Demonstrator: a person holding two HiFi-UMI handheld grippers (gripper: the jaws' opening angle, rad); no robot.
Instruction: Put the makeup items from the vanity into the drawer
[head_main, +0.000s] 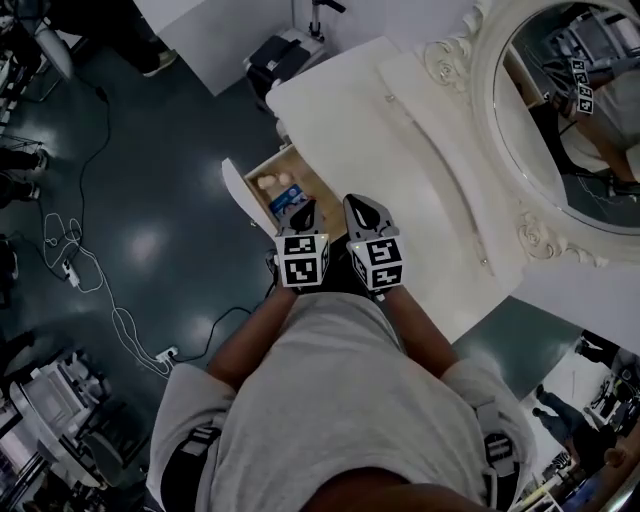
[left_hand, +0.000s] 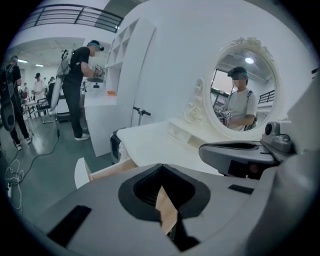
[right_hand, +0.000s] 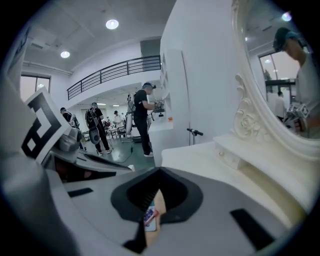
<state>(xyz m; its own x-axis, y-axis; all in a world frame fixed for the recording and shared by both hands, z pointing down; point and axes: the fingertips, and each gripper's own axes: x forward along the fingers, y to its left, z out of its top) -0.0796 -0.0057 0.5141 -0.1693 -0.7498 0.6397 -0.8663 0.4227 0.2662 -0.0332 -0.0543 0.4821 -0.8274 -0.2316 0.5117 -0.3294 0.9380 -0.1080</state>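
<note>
The left gripper (head_main: 303, 213) and the right gripper (head_main: 364, 210) are held side by side, close in front of the person's body, up above the open drawer (head_main: 262, 168). Both point forward and a bit down, so each one's camera peeks past its fingers into the drawer. The fingers of the left gripper are pressed together with nothing in them. The fingers of the right gripper are pressed together too, and they hold nothing. The makeup items (head_main: 283, 192) lie inside the drawer: some small round pale things, and a blue-and-white pack next to them. That is where the task wants them to be. The white table (head_main: 380, 120) beside the big round mirror (head_main: 560, 110) shows no makeup on the part that can be seen, so I think the putting-away is done or nearly done. The drawer is pulled out, and its white front (head_main: 236, 192) sticks out over the floor. I think the fingers are closed because there is nothing to carry right now. The next job may be to push the drawer shut with a flat push on that white front.
</note>
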